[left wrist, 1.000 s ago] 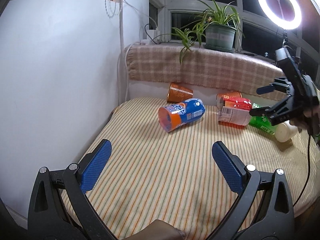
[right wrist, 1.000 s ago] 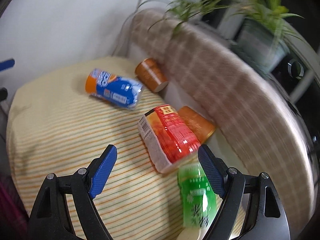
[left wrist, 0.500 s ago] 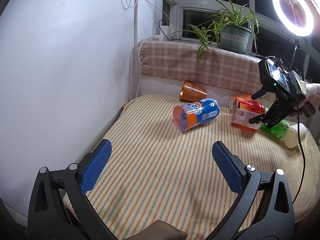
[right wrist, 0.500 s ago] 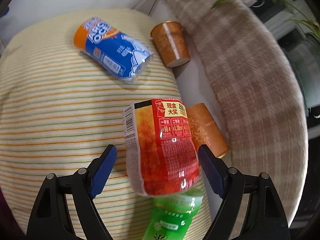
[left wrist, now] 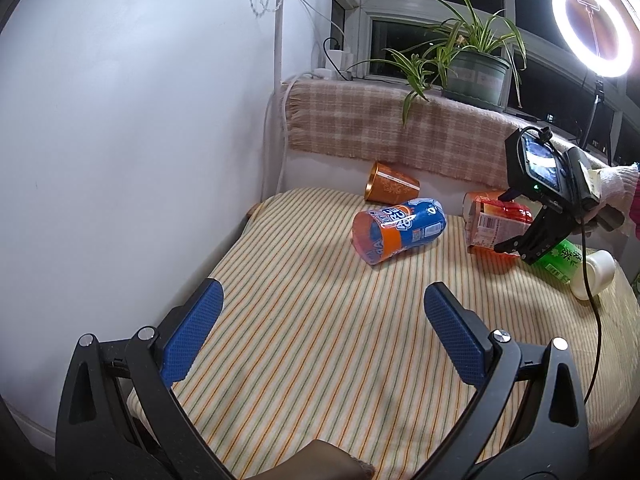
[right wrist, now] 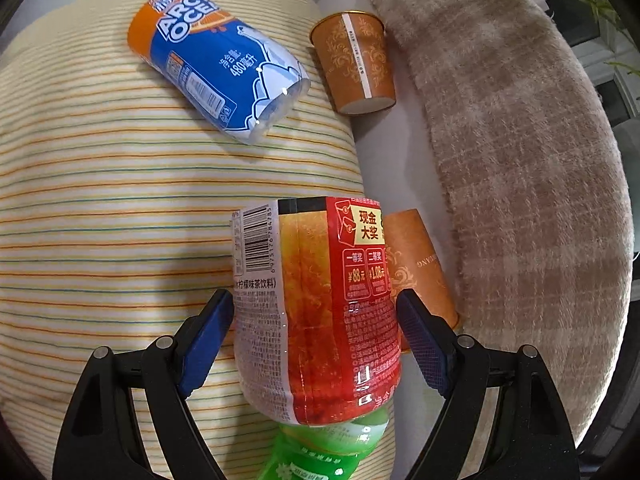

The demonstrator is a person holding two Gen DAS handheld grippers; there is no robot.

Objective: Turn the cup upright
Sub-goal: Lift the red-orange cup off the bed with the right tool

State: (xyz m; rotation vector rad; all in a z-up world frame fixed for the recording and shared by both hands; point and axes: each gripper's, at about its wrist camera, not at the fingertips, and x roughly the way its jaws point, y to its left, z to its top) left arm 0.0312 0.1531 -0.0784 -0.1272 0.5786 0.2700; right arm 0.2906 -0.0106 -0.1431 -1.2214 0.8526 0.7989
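In the right wrist view, our right gripper point(right wrist: 316, 336) is spread wide, its blue pads point(right wrist: 210, 336) flanking the red-labelled cup point(right wrist: 316, 304) that lies on its side on the striped cloth point(right wrist: 100, 220). The left pad sits against or just beside the cup's white barcode side; the right pad is just beside the red side. We cannot tell whether either pad presses in. The cup runs from 12 o'clock, where its far end lies, down to 6 o'clock, where its near end overlaps the green bottle point(right wrist: 320, 452). Touching it at 3 o'clock lies an orange paper cup point(right wrist: 420, 272), also tipped over. At 11 o'clock, well apart, lies the blue Arctic Ocean cup point(right wrist: 224, 64); another orange paper cup point(right wrist: 356, 64) lies at 12 o'clock.

In the left wrist view, our left gripper point(left wrist: 320, 336) hovers wide open above the cloth, holding nothing. The red-labelled cup point(left wrist: 492, 224) lies at 2 o'clock, well apart, with the right gripper point(left wrist: 516, 246) over it.
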